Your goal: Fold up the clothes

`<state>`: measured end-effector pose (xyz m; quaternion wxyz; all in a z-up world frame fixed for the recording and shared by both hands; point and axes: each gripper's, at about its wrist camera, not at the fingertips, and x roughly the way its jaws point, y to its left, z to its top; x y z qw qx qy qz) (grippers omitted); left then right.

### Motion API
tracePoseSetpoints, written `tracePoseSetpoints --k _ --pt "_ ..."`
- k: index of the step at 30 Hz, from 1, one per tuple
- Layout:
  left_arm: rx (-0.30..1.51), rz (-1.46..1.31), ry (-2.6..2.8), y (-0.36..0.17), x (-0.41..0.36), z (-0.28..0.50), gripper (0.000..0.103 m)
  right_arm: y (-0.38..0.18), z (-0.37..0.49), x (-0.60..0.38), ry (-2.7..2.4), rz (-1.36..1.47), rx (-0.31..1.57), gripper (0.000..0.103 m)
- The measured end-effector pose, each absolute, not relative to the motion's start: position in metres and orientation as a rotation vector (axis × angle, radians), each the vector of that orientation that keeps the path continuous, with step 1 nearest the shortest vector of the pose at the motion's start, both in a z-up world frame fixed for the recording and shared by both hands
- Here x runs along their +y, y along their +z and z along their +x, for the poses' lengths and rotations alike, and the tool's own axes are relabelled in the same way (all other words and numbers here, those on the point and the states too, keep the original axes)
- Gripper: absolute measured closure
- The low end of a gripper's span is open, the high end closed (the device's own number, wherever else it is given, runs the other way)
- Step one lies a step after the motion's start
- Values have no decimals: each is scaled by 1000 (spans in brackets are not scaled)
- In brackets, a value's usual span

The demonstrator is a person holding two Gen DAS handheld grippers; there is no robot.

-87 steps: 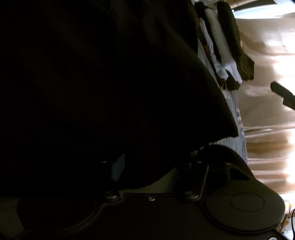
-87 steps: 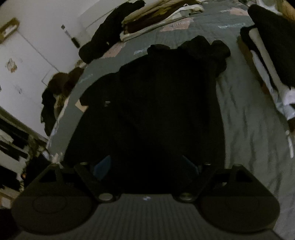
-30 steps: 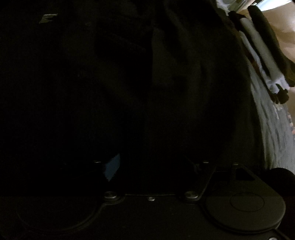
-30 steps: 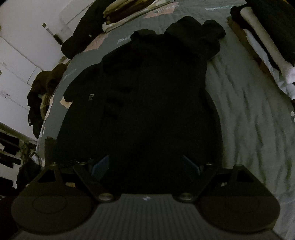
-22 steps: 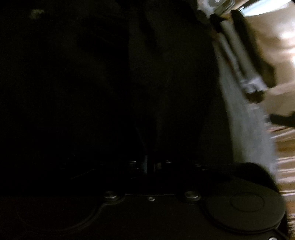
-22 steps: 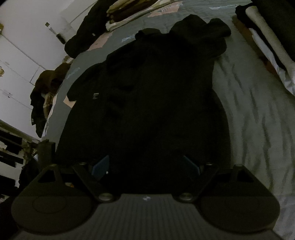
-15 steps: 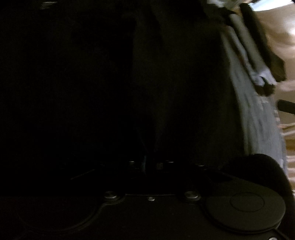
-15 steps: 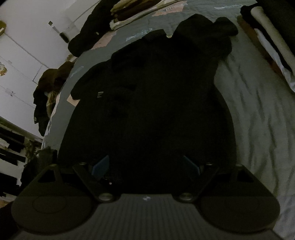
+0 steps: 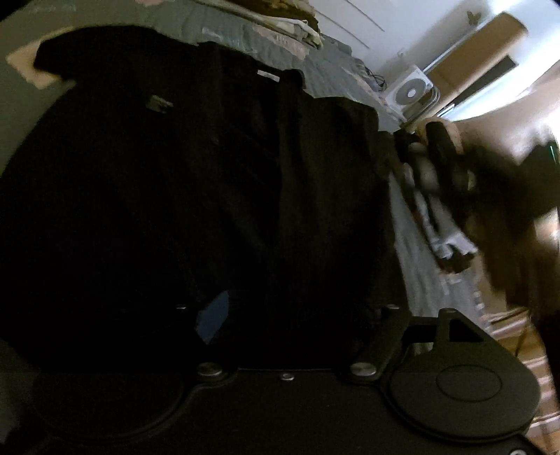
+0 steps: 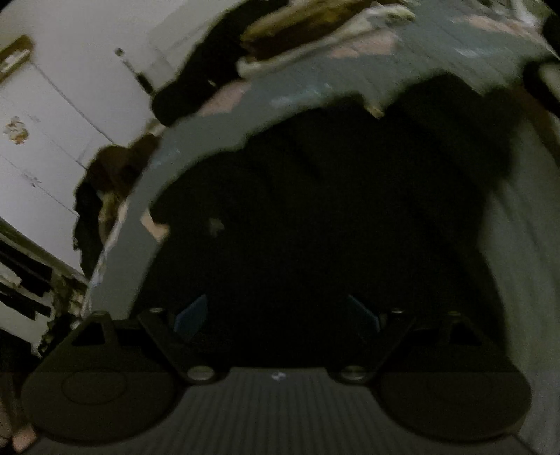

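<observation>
A black garment [image 9: 210, 175] lies spread flat on the grey quilted bed [image 9: 224, 26], with a small label near its collar. My left gripper [image 9: 290, 315] hovers above its lower part; its jaws are opening, a blue pad [image 9: 213, 316] shows on the left, and nothing is pinched between them. In the right wrist view the same black garment [image 10: 332, 217] fills the middle of the blurred picture. My right gripper [image 10: 276, 316] stands open over its hem, both blue pads apart, nothing between them.
A row of folded dark and white clothes [image 9: 437, 196] lies along the bed's right edge. Stacked folded clothes [image 10: 308, 24] sit at the far end of the bed. A white fan [image 9: 411, 91] and white closet doors [image 10: 52, 122] stand beyond.
My left gripper pinched shut on the black cloth, then opened and rose away from it. The right gripper stayed open and slid sideways; its view is now blurred.
</observation>
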<state>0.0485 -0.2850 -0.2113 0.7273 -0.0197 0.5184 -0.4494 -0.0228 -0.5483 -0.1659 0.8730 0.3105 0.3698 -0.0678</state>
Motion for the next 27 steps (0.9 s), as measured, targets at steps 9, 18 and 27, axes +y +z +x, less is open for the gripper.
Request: tracePoseSetpoints --k 9,18,27 --pt "1049 -204 -994 -237 -268 63 30 -252 122 -575 -17 887 769 10" --pt "1057 -291 -990 -241 -249 84 28 -296 190 -581 -11 800 929 10" --pt "1082 -314 -982 -245 -246 89 25 -310 203 -564 6 766 935 66"
